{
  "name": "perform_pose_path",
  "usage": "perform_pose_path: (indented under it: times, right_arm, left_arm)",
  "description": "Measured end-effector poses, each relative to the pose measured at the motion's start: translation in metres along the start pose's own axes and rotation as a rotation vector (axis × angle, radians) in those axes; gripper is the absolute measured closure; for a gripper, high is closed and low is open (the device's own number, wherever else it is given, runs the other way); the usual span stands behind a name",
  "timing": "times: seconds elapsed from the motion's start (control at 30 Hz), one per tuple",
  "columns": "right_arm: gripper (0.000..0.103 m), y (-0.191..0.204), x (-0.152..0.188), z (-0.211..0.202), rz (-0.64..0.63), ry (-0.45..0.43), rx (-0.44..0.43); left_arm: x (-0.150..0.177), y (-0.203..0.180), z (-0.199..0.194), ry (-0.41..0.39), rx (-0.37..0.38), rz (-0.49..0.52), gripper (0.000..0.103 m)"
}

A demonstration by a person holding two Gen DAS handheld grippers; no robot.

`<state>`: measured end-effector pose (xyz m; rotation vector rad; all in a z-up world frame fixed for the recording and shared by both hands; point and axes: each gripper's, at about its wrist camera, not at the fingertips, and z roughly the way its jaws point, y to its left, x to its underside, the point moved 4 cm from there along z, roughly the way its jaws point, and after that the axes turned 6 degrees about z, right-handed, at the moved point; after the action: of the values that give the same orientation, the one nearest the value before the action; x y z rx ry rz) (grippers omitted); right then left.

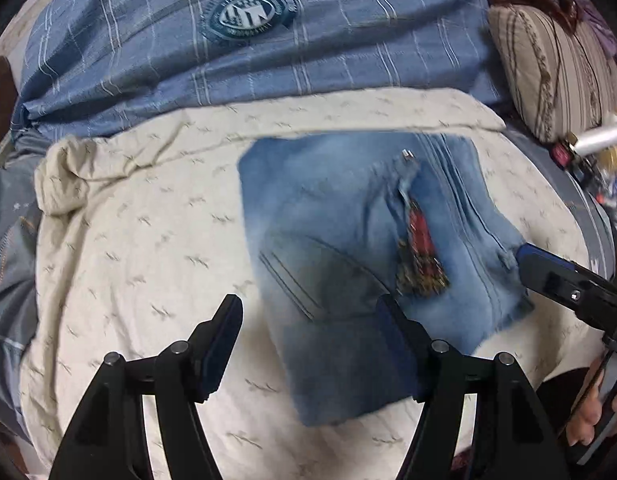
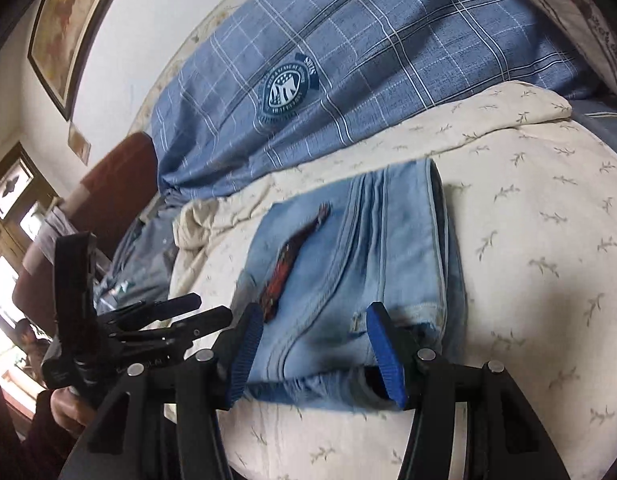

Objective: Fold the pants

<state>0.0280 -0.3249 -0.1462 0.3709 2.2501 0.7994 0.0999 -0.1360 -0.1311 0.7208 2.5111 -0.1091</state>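
Cream bedding [image 1: 156, 240] with a small twig print covers the bed, and folded jeans [image 1: 348, 240] lie on it as a thick rectangle toward its right side. A red patterned tag [image 1: 420, 252] lies on top of the denim, beside a row of stitched seams.

Left gripper [image 1: 308, 344] hangs over the near edge of the jeans with its jaws apart and nothing between the pads; one finger is above bare bedding, the other above the denim. Right gripper [image 2: 314, 356] has its blue-padded jaws partly open on either side of the near corner of the jeans; whether the pads press the cloth I cannot tell.

Behind the jeans a blue checked pillow [image 1: 248, 40] with a round crest spans the head of the bed, with a striped cushion [image 1: 548, 72] at its right end. Small clutter near that cushion is too blurred to name. A bunched fold of the bedding sits at the left, above grey-blue fabric [image 1: 8, 240]. In the right wrist view a framed picture [image 2: 68, 28] hangs on the wall and a bright window [image 2: 8, 216] is cut off at the left edge. A hand [image 1: 592, 416] shows partly at the frame edge.
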Motion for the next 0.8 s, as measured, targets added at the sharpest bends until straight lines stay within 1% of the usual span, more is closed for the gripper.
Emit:
perform_pose_path:
  times: [0.03, 0.1, 0.17, 0.2, 0.23, 0.47, 0.67, 0.8]
  right_arm:
    - [0.046, -0.003, 0.003, 0.002, 0.008, 0.013, 0.014]
    - [0.045, -0.015, 0.007, 0.009, 0.052, 0.047, 0.039]
    - [0.045, -0.025, 0.011, 0.015, 0.094, 0.076, 0.045]
    - [0.045, -0.027, 0.011, 0.015, 0.102, 0.074, 0.041]
    - [0.045, -0.027, 0.011, 0.015, 0.098, 0.074, 0.041]
    - [0.045, -0.020, 0.014, 0.024, 0.011, 0.076, 0.118]
    - [0.045, -0.019, 0.013, 0.027, 0.011, 0.075, 0.116]
    - [0.045, -0.016, 0.011, 0.027, 0.001, 0.072, 0.115]
  left_arm:
    - [0.003, -0.002, 0.004, 0.014, 0.003, 0.001, 0.033]
    - [0.009, -0.006, 0.012, 0.033, -0.024, 0.006, 0.032]
    - [0.013, -0.008, 0.016, 0.021, -0.039, 0.009, 0.029]
    - [0.014, -0.008, 0.017, 0.011, -0.054, 0.008, 0.027]
    - [0.015, -0.008, 0.018, 0.008, -0.065, 0.007, 0.025]
    - [0.017, -0.011, 0.023, -0.004, -0.106, 0.022, 0.023]
    - [0.017, -0.010, 0.024, -0.011, -0.128, 0.035, 0.018]
    - [0.017, -0.010, 0.022, -0.016, -0.138, 0.044, 0.018]
